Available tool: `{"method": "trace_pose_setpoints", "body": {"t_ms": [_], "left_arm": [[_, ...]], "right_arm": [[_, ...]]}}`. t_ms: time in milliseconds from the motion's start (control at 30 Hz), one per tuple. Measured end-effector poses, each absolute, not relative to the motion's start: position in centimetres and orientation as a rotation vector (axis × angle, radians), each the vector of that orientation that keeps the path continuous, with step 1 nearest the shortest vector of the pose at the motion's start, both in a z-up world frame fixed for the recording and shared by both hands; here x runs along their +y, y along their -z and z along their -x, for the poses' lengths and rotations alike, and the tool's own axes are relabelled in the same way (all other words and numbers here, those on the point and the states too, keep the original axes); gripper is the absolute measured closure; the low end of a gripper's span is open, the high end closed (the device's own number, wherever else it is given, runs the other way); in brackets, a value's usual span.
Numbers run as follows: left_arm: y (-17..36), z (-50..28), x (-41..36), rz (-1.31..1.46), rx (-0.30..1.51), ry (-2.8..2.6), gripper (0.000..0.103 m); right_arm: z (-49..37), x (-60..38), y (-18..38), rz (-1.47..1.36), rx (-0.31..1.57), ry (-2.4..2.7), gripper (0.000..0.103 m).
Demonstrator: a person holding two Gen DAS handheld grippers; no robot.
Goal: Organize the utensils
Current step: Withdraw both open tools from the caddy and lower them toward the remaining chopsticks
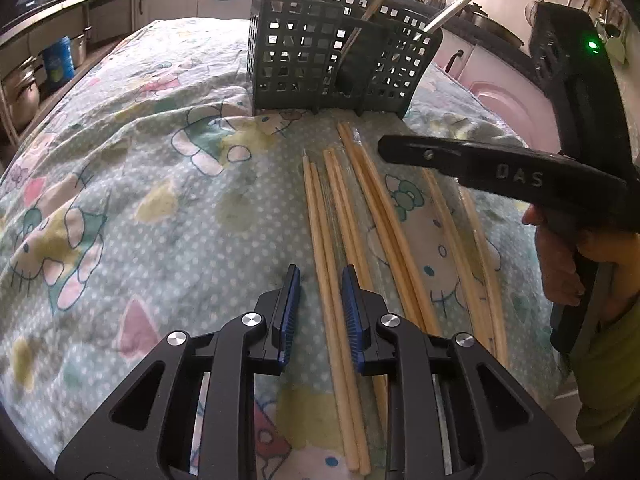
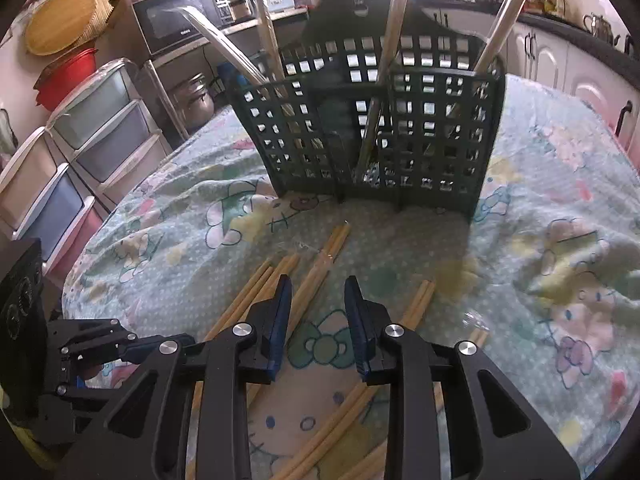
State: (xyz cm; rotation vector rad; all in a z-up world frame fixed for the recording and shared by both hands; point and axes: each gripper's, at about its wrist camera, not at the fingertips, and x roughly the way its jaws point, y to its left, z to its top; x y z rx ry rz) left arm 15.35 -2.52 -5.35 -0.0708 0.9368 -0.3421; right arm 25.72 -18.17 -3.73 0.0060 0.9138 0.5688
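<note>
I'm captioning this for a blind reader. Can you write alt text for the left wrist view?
The left tool straddles a pair of wooden chopsticks lying with other pairs on a cartoon-print cloth. A dark utensil basket stands beyond; the right tool reaches in from the right.

The raised letters "DAS" stand on the side of the black right gripper, which reaches in ahead and to the right of the left jaws. A small brand mark on the microwave, far beyond the right jaws, is too blurred to read.
</note>
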Motion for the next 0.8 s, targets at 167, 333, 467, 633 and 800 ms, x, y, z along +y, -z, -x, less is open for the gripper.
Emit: {"method": "trace_pose_setpoints", "body": {"t_ms": [167, 333, 467, 633, 800], "left_arm": [[5.4, -16.9, -2.9, 0.07, 0.943, 0.34, 0.088], [5.4, -18.3, -2.9, 0.082, 0.947, 0.342, 0.088], [5.3, -19.3, -3.0, 0.086, 0.951, 0.341, 0.088], [5.2, -20.7, -3.3, 0.09, 0.961, 0.341, 0.088], [5.1, -22.0, -3.9, 0.065, 0.963, 0.337, 0.088]], "right_arm": [[-27.2, -17.5, 4.6, -0.017, 0.959, -0.581, 0.076], [-28.3, -17.1, 5.4, -0.035, 0.996, -0.586, 0.076], [-28.8, -16.9, 5.5, -0.042, 0.998, -0.583, 0.082], [-29.3, -17.4, 5.3, -0.061, 0.994, -0.58, 0.087], [-29.5, -18.3, 5.3, -0.072, 0.992, -0.559, 0.089]]}}
